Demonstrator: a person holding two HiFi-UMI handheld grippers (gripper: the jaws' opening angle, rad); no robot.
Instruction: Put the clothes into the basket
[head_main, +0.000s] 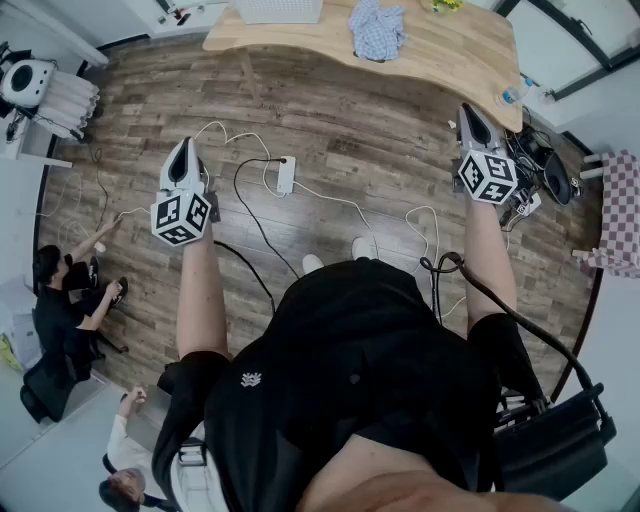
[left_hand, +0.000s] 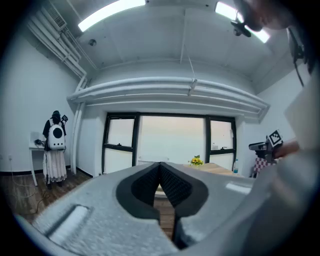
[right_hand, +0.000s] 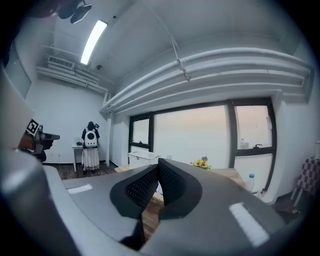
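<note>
Clothes (head_main: 378, 28), a blue checked bundle, are lying on the wooden table (head_main: 450, 50) well ahead of both tools, nearer our right gripper (head_main: 468, 118). We are holding that gripper with its jaws pressed together on nothing, and our left gripper (head_main: 183, 152) likewise closed and empty. The white basket (head_main: 278, 10) is sitting farther left on the table.

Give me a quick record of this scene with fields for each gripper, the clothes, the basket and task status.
left gripper: jaws together, empty
right gripper: jaws together, empty
clothes: blue checked shirt lying on the wooden table
basket: white, at the table's far side, left of the shirt
task status: shirt not yet picked up
</note>
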